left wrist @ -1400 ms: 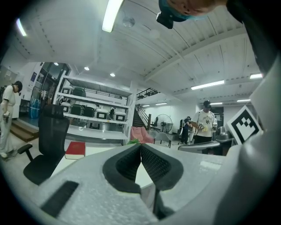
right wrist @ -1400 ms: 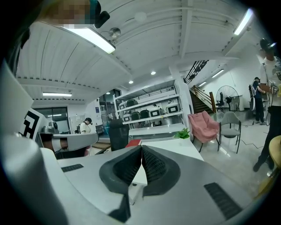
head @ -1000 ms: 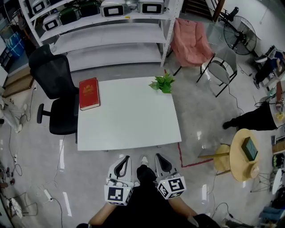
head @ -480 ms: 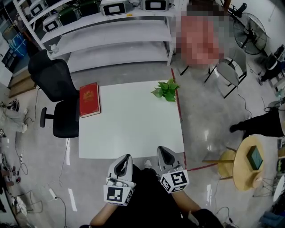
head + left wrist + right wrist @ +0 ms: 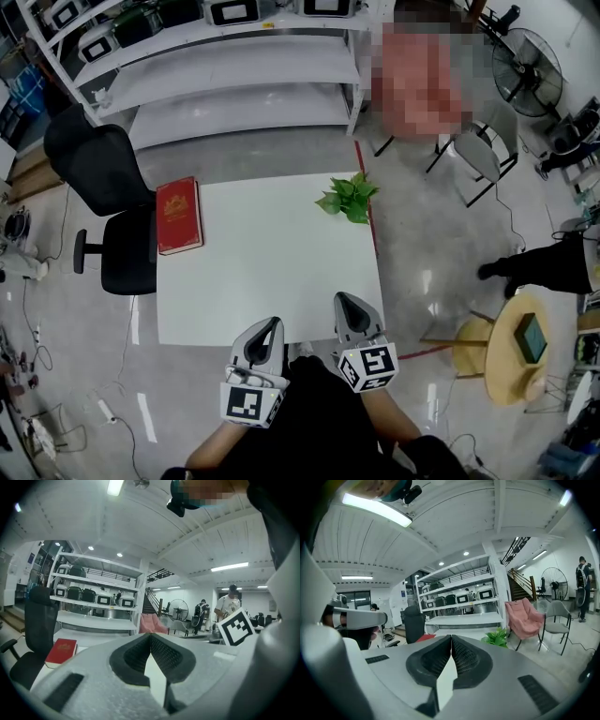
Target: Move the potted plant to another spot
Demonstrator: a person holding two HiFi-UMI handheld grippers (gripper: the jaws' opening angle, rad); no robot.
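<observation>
Task so far: not begun, as I judge it. The plant [image 5: 349,197] stands untouched, and neither my left gripper [image 5: 266,326] nor my right gripper [image 5: 345,302] is near it.
Plant's place: the far right corner of the table [image 5: 262,281], close to its right edge. In the head view the leaves hide the pot.
What is left: all of it. I have to reach across, take hold low under the leaves, lift, carry to another spot and set it down.
Left side: my left gripper sits at the table's near edge, close in front of my body. It points toward the far side, well apart from the plant.
Left jaws: closed tip to tip, with nothing between them. Below the tips I see only a sliver of white table.
Right side: my right gripper is just beside the left one at the near edge and points the same way. It is on the plant's side, so I judge it the likelier one to reach.
Right jaws: pressed together and empty. The plant shows beyond them, a little right of the tips.
Pose: both grippers are held side by side and drawn in toward me, aimed out over the table rather than down at it.
Other thing: a red book [image 5: 178,216] lies at the far left of the table, well apart from the plant.
Next need: whichever gripper goes must spread its jaws before it meets the pot.
</observation>
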